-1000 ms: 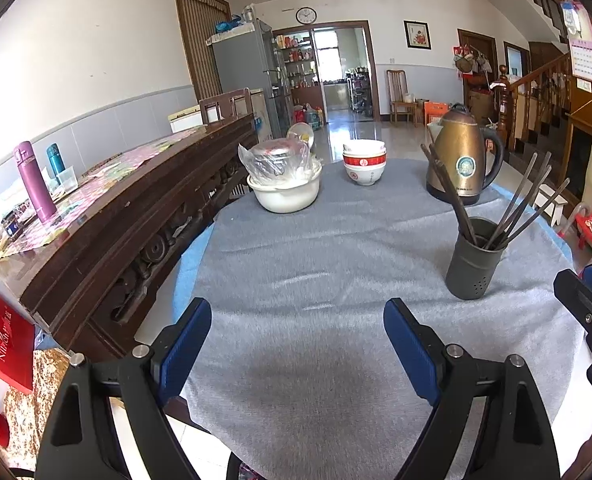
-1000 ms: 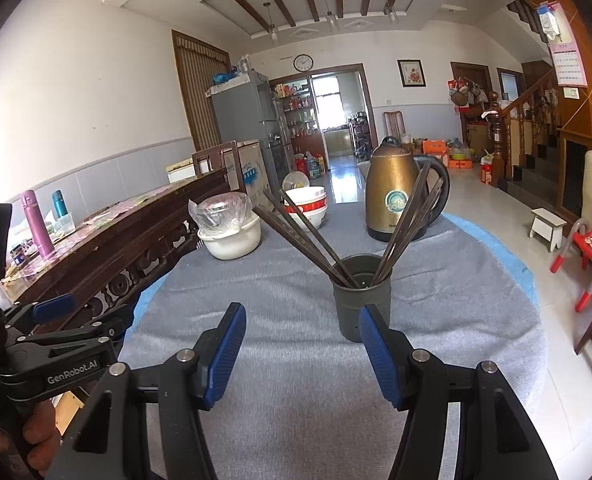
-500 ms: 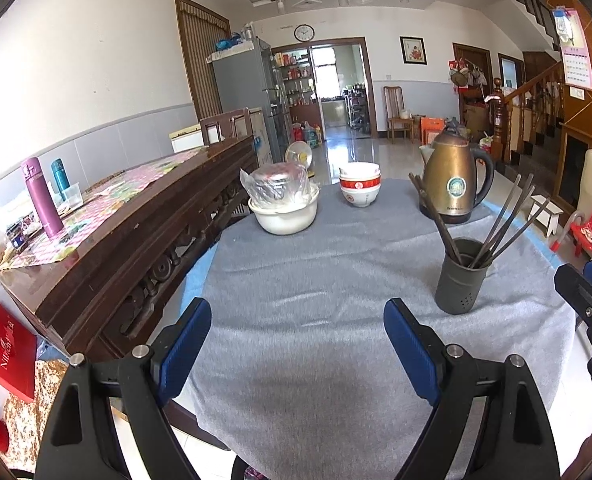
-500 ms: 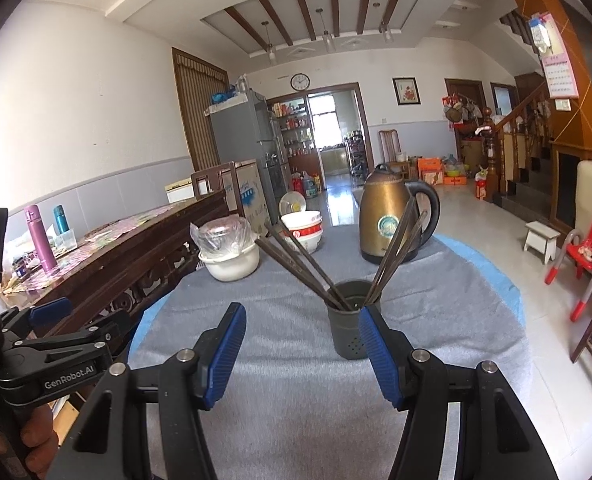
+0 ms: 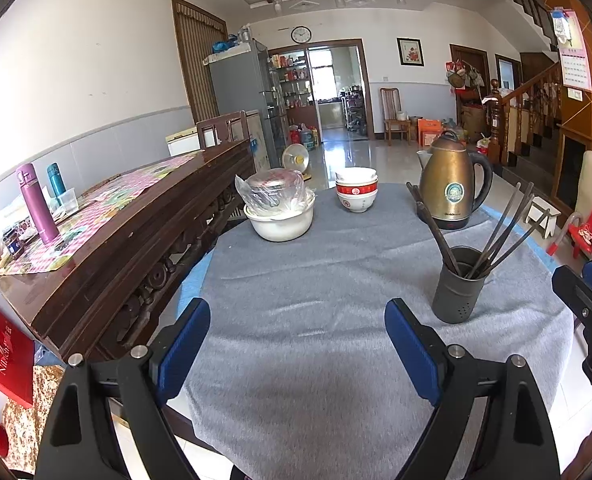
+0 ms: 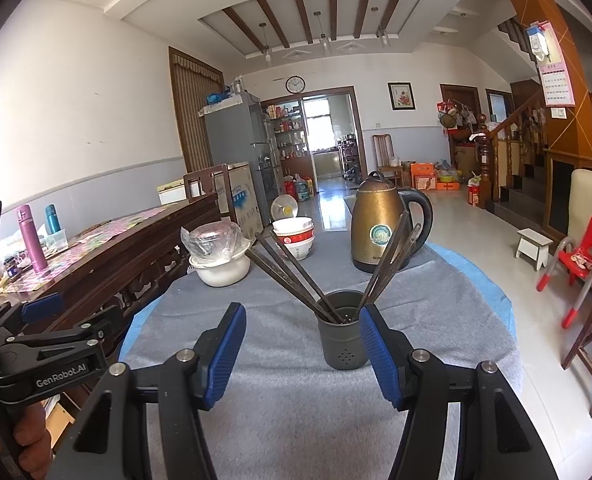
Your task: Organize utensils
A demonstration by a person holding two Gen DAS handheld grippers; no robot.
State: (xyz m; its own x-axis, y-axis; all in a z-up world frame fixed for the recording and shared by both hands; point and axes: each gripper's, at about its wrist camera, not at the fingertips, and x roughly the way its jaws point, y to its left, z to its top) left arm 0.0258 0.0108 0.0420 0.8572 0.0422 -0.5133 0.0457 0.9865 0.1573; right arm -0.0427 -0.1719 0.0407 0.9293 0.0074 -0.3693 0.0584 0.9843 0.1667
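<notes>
The dark cup (image 6: 343, 332) of chopsticks (image 6: 292, 276) now looks farther from the right gripper (image 6: 302, 354) and left gripper (image 5: 296, 344) on the gray cloth (image 5: 316, 280), both spread and empty, so tidying seems finished.

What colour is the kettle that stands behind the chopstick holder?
The kettle is bronze-gold with a black handle; the right wrist view shows it best.
</notes>
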